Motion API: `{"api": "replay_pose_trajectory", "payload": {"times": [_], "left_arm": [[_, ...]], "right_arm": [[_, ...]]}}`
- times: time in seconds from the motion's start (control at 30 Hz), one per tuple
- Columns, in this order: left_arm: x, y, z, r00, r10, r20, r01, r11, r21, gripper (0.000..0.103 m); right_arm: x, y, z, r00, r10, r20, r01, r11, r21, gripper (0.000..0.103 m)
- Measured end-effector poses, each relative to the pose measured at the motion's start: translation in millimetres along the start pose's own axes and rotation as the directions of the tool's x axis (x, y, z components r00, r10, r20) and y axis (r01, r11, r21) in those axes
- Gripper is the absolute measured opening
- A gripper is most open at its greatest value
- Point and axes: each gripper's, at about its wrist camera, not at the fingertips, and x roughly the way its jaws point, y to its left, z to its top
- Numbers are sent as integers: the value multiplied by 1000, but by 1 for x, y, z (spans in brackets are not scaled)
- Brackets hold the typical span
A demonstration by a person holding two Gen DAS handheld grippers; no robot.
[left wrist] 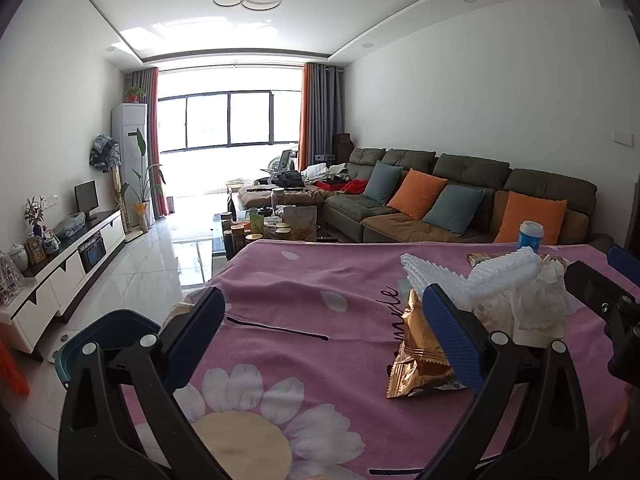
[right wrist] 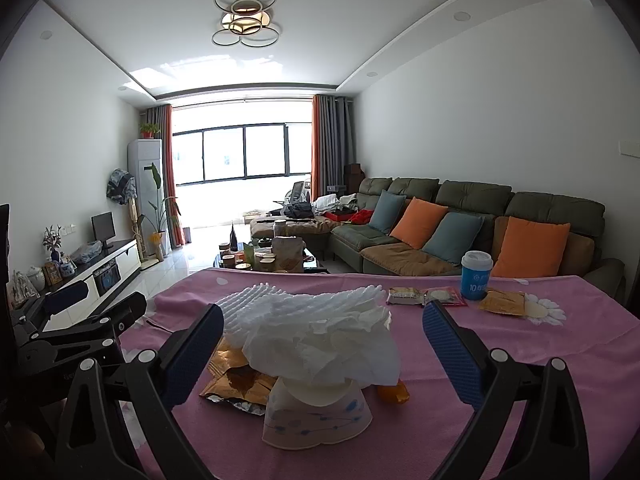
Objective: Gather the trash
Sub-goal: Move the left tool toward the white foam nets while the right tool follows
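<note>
Trash [right wrist: 320, 344] litters pink tablecloth [left wrist: 304, 288] (floral); sofa [right wrist: 460, 216] behind, perhaps green.

Matt pink flowered cloth [right wrist: 500, 360] covers the bench; a shiny gold foil wrapper [left wrist: 420, 364] and crumpled white tissue paper [right wrist: 320, 348] lie on it.

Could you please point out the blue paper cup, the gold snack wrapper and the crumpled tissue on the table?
blue paper cup [right wrist: 476, 278]: right wrist view, middle of its blue wall.
gold snack wrapper [left wrist: 420, 356]: left wrist view, its creased front.
crumpled tissue [right wrist: 324, 344]: right wrist view, centre of the wad.
</note>
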Motion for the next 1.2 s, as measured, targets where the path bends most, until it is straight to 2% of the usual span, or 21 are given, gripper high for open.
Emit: {"api": "replay_pose_trajectory", "payload": {"times": [0.2, 0.37, 0.53, 0.7, 0.83, 0.9, 1.0, 1.03, 1.07, 1.13, 1.17, 1.2], "left_arm": [[12, -11, -4, 993, -102, -59, 103, 994, 21, 97], [26, -21, -7, 975, -188, -117, 194, 980, 36, 97], [45, -34, -14, 954, -233, -190, 247, 967, 55, 97], [61, -42, -19, 944, -243, -225, 266, 961, 79, 87], [64, -45, -15, 937, -262, -232, 288, 953, 89, 80], [68, -46, -14, 930, -277, -242, 304, 949, 82, 76], [77, -43, -17, 915, -295, -274, 326, 943, 73, 64], [80, -42, -18, 908, -306, -288, 337, 939, 67, 61], [83, -42, -20, 899, -316, -302, 349, 935, 62, 59], [88, -42, -24, 882, -339, -326, 374, 926, 47, 54], [91, -42, -25, 872, -353, -338, 388, 921, 39, 49], [93, -42, -27, 864, -363, -348, 398, 917, 33, 43]], "right_arm": [[7, -13, -2, 999, 13, -32, -12, 999, 32, 96], [13, -24, -6, 997, 32, -64, -28, 998, 59, 96], [19, -31, -12, 994, 50, -98, -42, 996, 79, 96], [23, -34, -14, 990, 74, -118, -64, 994, 85, 96], [34, -44, -11, 983, 128, -136, -108, 984, 141, 95], [40, -50, -10, 974, 168, -151, -140, 974, 179, 91], [50, -60, -13, 951, 248, -183, -198, 947, 254, 76], [54, -63, -14, 943, 273, -191, -215, 936, 278, 63], [56, -66, -16, 935, 295, -198, -229, 926, 300, 57], [58, -69, -17, 923, 327, -200, -251, 910, 329, 39], [58, -70, -17, 921, 334, -198, -258, 907, 333, 32], [57, -70, -16, 921, 337, -196, -261, 907, 330, 29]]}}
